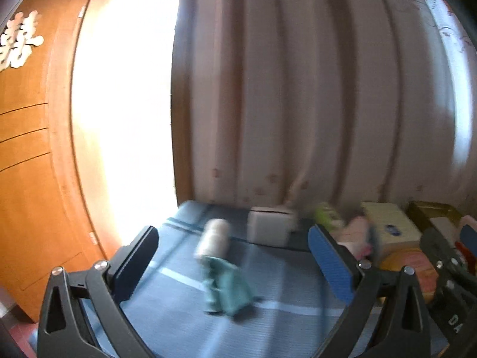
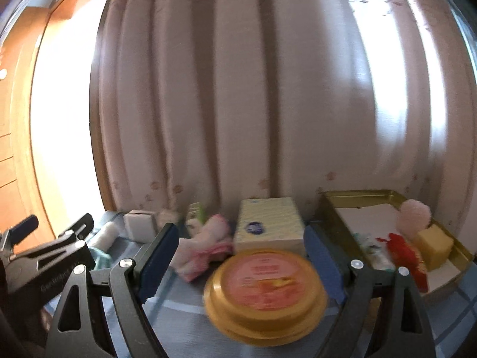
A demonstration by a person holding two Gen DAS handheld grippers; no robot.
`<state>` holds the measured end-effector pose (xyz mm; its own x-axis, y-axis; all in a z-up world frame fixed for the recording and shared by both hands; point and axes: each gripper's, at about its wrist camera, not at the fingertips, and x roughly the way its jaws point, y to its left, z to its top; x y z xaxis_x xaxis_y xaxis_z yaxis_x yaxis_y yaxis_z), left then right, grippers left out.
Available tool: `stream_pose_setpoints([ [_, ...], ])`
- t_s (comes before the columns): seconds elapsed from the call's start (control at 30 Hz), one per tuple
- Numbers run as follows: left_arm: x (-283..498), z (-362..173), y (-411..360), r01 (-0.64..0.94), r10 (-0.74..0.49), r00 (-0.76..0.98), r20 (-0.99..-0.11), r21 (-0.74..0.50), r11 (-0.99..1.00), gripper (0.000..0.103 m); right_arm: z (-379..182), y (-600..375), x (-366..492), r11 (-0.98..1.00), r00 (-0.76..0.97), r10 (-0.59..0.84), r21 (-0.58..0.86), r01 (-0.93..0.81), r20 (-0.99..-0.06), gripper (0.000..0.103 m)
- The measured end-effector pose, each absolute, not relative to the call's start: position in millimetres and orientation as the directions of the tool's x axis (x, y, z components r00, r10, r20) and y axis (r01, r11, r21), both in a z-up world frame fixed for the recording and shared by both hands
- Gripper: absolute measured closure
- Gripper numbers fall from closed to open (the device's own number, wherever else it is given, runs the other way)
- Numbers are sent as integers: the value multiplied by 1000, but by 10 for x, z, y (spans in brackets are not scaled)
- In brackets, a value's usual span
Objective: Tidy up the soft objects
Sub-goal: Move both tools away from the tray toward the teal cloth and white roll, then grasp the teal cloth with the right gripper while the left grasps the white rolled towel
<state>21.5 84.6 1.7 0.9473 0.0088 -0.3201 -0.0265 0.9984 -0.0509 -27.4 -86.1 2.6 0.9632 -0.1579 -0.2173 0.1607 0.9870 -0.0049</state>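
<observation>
Left gripper [image 1: 235, 256]: black angular frame, silver screws, blue ribbed pads. Right gripper [image 2: 241, 259]: identical black frame, silver screws, blue pads; white lettering, illegible.

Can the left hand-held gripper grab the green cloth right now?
Probably yes. The left hand-held gripper stands open, and the green cloth lies on the blue mat right between its fingers with nothing on top. Only the pale roll sits close behind it. The picture is blurry, though.

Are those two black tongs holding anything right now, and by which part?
Nothing is held. The left tongs stand open over the teal cloth; the right tongs stand open around the round yellow tin, not gripping it.
</observation>
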Motion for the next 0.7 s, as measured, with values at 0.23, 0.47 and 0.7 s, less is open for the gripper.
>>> stream_pose_setpoints([
  [0.23, 419, -21, 1453, -197, 178, 919, -352, -18, 980, 2, -8, -487, -73, 999, 965, -43, -18, 40, -260, 16],
  [0.47, 630, -77, 1862, -346, 312, 858, -409, -9, 938, 2, -114, -85, 293, 993, 902, 118, 24, -118, -416, 16],
  [0.7, 856, -161, 1873, -344, 307, 814, -494, 16, 939, 2, -318, 336, 738, 966, 767, 241, 72, -248, -595, 24],
])
